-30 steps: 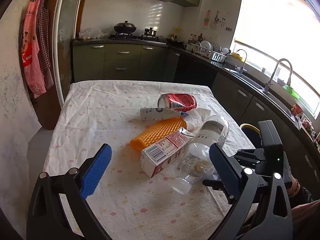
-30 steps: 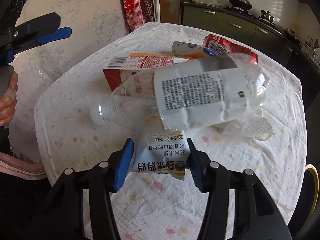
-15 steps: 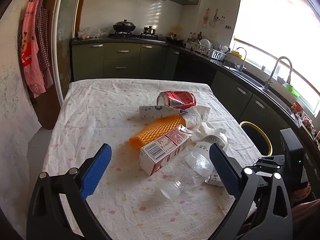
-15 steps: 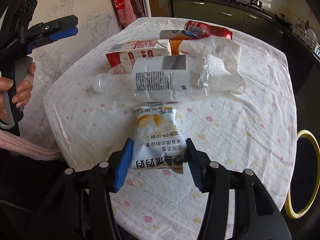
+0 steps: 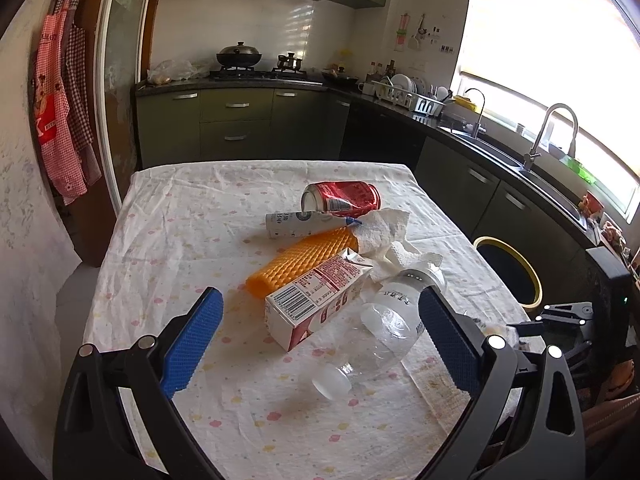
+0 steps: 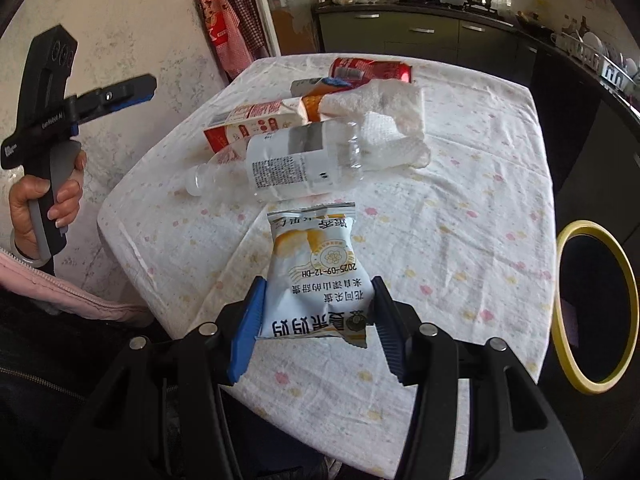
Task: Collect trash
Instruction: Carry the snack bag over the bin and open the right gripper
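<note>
Kitchen daylight is falling on the clothed desk (image 6: 460,184), where bottle (image 6: 296,164), carton (image 6: 252,124) and can (image 6: 372,70) are waiting. I'm holding the snack packet (image 6: 316,280) clamped in my right tongs (image 6: 316,320) near the yellow-rimmed bin (image 6: 592,304); left tongs (image 5: 320,340) are hanging apart, empty. That slick packet could be slipping before the rim.

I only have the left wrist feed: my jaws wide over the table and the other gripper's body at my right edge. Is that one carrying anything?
Observer: Yes. The right gripper is shut on a white snack packet, pinched at its lower sides.
Operator: Is the packet off the table?
Observer: It looks lifted above the tablecloth, on the near side of the clear bottle.
Operator: Where's the bin from there?
Observer: The yellow-rimmed bin stands beyond the table's right edge in that view.
</note>
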Motion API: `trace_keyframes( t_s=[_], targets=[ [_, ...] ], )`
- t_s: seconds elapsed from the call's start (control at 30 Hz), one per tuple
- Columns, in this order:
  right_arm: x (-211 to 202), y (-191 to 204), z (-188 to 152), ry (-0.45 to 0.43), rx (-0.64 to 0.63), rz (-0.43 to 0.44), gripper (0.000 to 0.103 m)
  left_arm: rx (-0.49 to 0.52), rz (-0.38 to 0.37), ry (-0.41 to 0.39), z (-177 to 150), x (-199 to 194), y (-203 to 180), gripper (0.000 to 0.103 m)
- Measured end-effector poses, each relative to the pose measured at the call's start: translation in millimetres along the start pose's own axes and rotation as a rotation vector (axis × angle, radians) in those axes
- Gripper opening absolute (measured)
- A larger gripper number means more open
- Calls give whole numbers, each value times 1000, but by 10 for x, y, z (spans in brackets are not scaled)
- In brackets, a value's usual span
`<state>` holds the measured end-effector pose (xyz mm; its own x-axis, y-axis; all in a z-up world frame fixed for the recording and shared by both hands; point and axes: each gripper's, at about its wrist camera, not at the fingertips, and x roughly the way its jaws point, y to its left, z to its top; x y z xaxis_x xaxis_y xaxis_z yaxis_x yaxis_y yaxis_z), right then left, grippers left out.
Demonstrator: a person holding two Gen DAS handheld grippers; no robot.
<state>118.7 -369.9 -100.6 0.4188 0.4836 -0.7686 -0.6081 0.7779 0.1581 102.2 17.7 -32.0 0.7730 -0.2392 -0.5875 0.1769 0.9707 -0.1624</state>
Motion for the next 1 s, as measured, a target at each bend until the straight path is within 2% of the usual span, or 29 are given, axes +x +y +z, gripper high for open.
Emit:
trace_keyframes(
  t_s=[0.07, 0.17, 0.27, 0.4, 0.5, 0.53, 0.6, 0.67, 0.73, 1.0],
  targets=[
    [-161, -164, 13, -41, 41, -45, 51, 6, -3, 2, -3, 9, -22, 97],
    [-412, -545, 24, -100, 137, -168, 51, 13, -9, 6, -5, 22, -45, 97],
    [-642, -1069, 0, -142, 291, -296, 51, 18, -12, 13, -2, 52, -61, 97],
    [-694, -1655, -83, -110, 441, -432, 52, 20, -11, 22, 3, 96, -76, 97],
    [-608, -2000, -140, -82, 524, -481, 52, 24, -14, 31, 9, 142, -100, 97],
    [-583, -2115, -173, -82, 555, -503, 59, 27, -16, 36, 9, 160, -113, 97],
    [-548, -2269, -232, -105, 612, -532, 75, 36, -21, 45, 8, 194, -145, 97],
    [-538, -2366, -293, -121, 661, -551, 75, 45, -26, 53, 8, 223, -172, 97],
    [-523, -2375, -315, -143, 680, -523, 75, 57, -32, 59, 5, 244, -206, 97],
    [-550, -2080, -385, -163, 641, -458, 79, 131, -85, 93, -8, 355, -381, 97]
  ],
)
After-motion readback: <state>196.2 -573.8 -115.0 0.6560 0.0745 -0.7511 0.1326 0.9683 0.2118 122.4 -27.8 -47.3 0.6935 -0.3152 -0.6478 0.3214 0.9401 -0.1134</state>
